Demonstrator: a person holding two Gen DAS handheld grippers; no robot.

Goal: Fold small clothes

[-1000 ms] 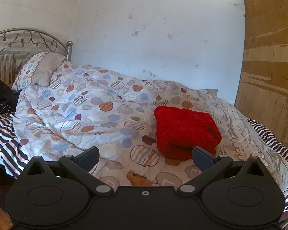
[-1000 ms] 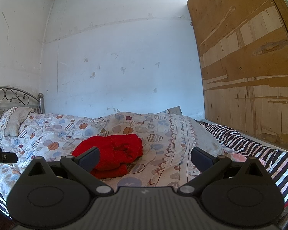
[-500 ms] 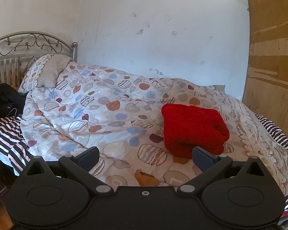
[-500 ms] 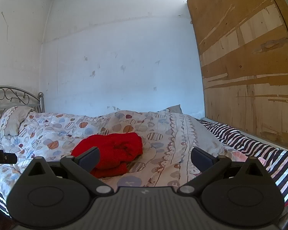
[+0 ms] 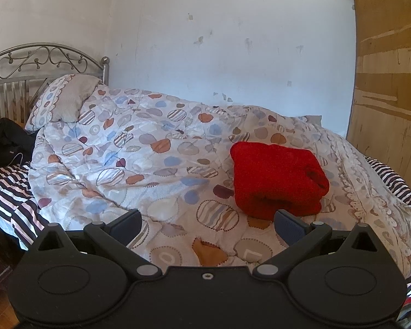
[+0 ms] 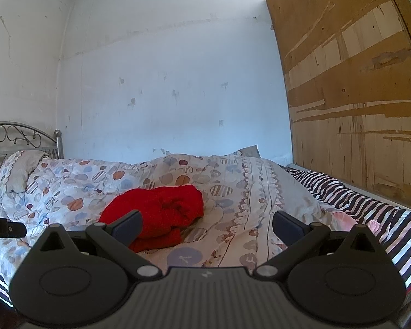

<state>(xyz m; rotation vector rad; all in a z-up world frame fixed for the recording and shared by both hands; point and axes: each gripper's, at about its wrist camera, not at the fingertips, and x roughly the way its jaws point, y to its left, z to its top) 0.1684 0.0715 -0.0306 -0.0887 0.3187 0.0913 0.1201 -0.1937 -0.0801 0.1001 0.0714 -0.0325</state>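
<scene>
Both the left gripper point(image 5: 207, 223) and right gripper point(image 6: 207, 223) hang spread and empty; the red garment point(image 5: 278, 182) (apparently folded) sits mid-bed, so withdraw without touching it.

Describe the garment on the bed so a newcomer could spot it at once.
Find the metal-framed bed against the white wall, covered by a pale quilt printed with hearts and circles. On the quilt, toward the wooden-panel side, lies a folded red fuzzy garment. It is the only solid bright red item; everything around it is patterned or striped.
</scene>
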